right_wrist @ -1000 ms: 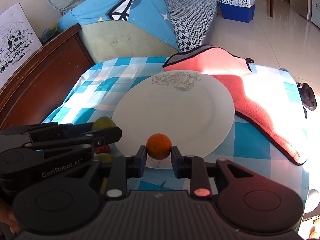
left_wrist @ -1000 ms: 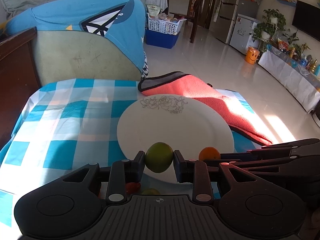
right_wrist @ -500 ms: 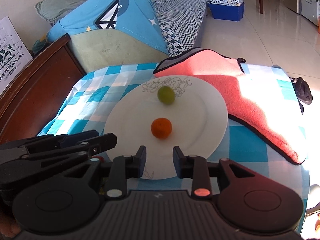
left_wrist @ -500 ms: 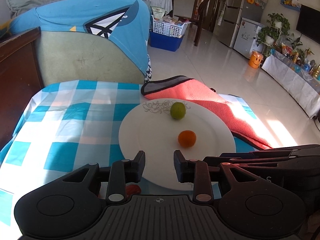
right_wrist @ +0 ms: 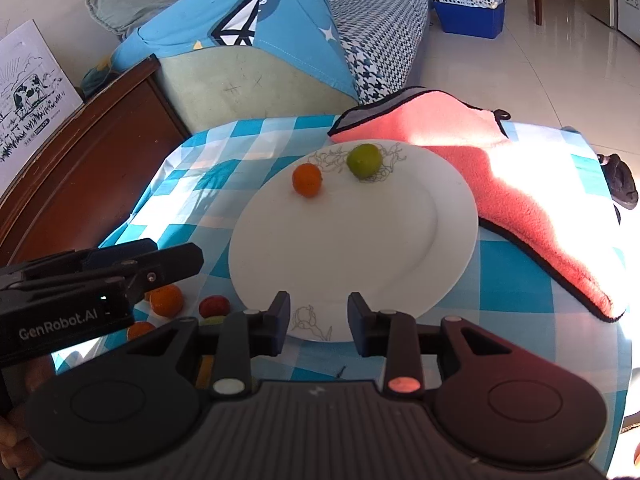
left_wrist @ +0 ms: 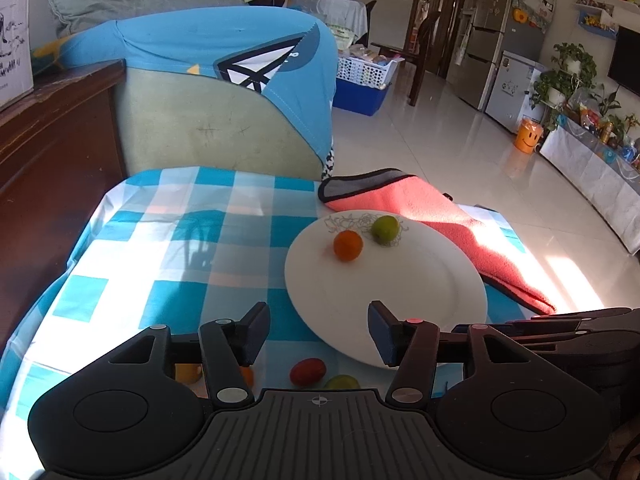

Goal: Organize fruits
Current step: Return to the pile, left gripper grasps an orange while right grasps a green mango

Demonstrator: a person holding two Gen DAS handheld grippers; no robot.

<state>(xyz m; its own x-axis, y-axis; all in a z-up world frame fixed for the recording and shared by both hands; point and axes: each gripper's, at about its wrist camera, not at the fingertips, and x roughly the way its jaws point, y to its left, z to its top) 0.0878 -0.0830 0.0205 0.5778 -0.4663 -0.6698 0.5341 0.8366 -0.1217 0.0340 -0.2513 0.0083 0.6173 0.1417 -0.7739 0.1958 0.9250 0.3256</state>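
Observation:
A white plate [left_wrist: 400, 300] [right_wrist: 340, 240] lies on the blue checked tablecloth. An orange fruit [left_wrist: 348, 245] [right_wrist: 307, 179] and a green fruit [left_wrist: 385, 229] [right_wrist: 363, 160] rest side by side near its far rim. My left gripper [left_wrist: 318, 320] hovers over the plate's near left edge, jaws opening, nothing between them. My right gripper [right_wrist: 318, 312] hangs at the plate's near rim, jaws opening slightly and empty. Loose fruits lie on the cloth beneath the left gripper: a red one [left_wrist: 307, 371] [right_wrist: 214, 306], an orange one [right_wrist: 167, 300] and a greenish one [left_wrist: 342, 382].
A pink towel [left_wrist: 440, 224] [right_wrist: 520, 184] lies along the plate's right side. A sofa with a blue cover [left_wrist: 208, 80] stands behind the table and a dark wooden cabinet [left_wrist: 48, 152] to its left. The tiled floor drops away on the right.
A second ago each gripper was shut on a fruit over the plate. Both let go, and the fruits now lie near the far rim. The left gripper drew back leftward and its jaws spread wider.

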